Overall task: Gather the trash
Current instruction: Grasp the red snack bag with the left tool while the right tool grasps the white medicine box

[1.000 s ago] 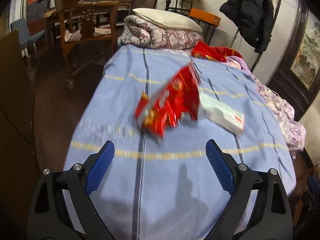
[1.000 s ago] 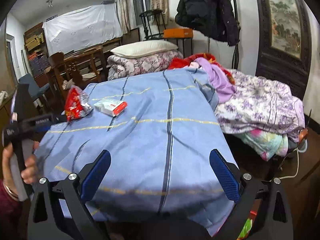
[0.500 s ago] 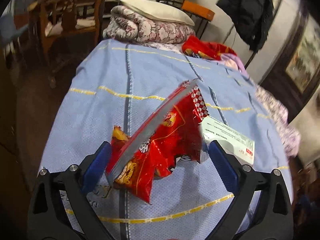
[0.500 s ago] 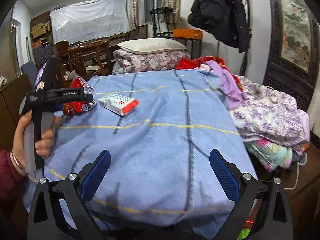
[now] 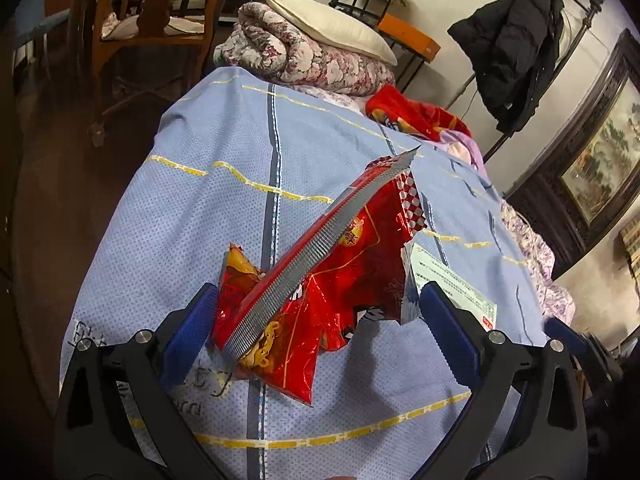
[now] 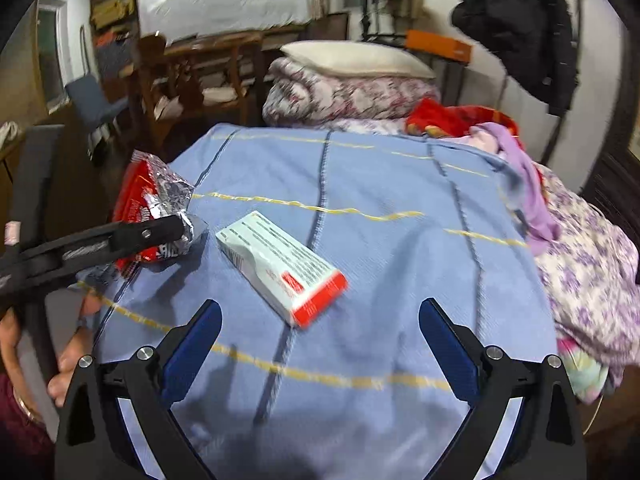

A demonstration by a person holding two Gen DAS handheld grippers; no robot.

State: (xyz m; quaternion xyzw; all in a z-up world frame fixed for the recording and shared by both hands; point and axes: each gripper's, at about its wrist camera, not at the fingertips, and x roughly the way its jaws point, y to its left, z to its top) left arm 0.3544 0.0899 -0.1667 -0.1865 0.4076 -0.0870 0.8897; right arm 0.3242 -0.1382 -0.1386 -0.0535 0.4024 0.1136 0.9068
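Left wrist view: a bed under a blue bedspread, floral quilt at its head. My left gripper is spread wide, empty, straddling the red snack bag; its left pad touches the bag. I should close on the crimped seam, not the loose foil.

Right wrist view: my right gripper is spread wide, empty, near the white-and-red carton. I would align across its narrow width before closing.
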